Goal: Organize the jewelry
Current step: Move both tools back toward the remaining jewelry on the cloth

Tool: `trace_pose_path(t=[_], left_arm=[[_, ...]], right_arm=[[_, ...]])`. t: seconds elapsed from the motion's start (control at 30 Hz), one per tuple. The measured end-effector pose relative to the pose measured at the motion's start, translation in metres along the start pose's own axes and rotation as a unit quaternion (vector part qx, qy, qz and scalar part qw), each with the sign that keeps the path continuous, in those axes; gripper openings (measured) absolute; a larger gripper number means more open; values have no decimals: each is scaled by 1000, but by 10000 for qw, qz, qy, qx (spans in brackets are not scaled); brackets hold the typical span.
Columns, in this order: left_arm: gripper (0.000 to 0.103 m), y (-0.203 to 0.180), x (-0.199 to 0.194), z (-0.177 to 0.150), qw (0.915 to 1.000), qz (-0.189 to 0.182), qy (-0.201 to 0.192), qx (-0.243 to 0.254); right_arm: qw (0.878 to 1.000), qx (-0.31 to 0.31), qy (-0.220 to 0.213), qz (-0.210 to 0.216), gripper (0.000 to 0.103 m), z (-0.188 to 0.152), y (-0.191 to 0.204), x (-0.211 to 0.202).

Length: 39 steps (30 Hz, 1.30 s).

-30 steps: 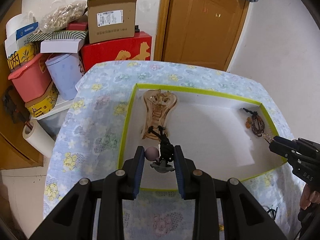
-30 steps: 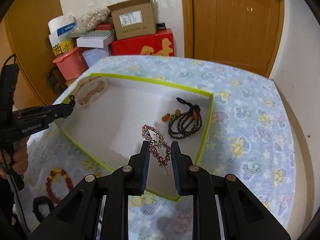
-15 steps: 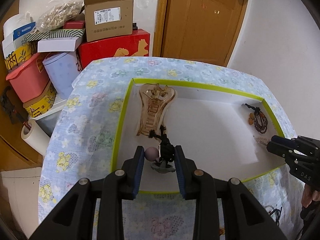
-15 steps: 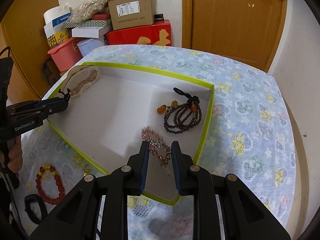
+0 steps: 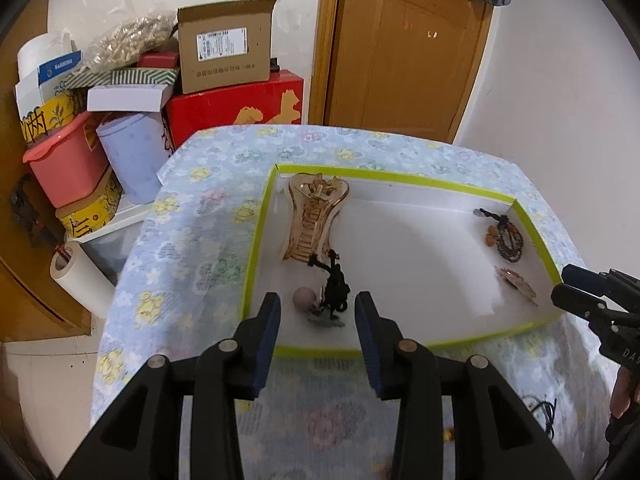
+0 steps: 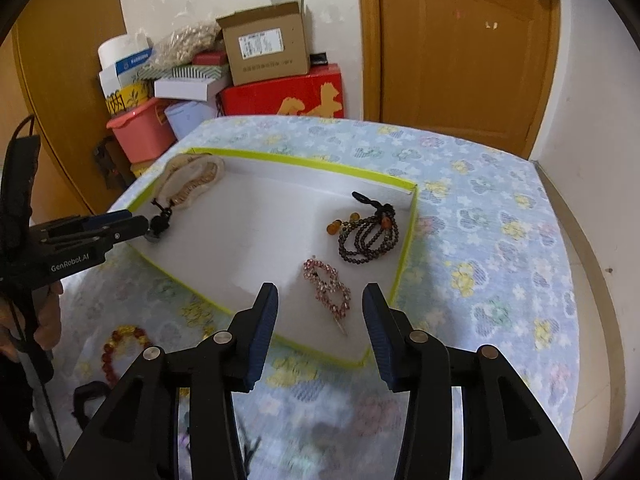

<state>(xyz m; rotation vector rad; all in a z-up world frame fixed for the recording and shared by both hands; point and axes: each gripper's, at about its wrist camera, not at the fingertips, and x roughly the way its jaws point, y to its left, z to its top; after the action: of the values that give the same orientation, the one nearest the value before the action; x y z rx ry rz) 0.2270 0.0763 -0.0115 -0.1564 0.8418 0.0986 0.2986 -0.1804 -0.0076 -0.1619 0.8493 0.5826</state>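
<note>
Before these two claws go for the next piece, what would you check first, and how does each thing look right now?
1. Left gripper letting go: ok, jaws opening, black cord ornament lies loose between them.
2. Right gripper letting go: ok, jaws opening, pink rhinestone clip lies free in the tray.
3. Both pieces inside the green-edged tray: ok.
4. Dark bead bracelet clear of the clip: ok.
5. Red bead bracelet waiting outside on the cloth: ok.
6. Nothing snagged on a pad: cannot tell.
</note>
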Motion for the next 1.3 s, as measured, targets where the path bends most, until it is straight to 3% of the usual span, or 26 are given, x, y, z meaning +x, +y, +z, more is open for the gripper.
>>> trace_pose_path(t=[0.23, 0.73, 1.3], left_arm=[[40, -4, -43, -23, 9997, -128, -216, 63], [40, -18, -113, -84, 9980, -367, -424, 287], [40, -29, -119, -129, 9971, -641, -114, 404]], right_arm=[[9992, 226, -324, 32, 45, -27, 4, -45], [9981, 224, -515, 241, 45, -85, 31, -106], [9981, 199, -174, 564, 45, -114, 43, -105]])
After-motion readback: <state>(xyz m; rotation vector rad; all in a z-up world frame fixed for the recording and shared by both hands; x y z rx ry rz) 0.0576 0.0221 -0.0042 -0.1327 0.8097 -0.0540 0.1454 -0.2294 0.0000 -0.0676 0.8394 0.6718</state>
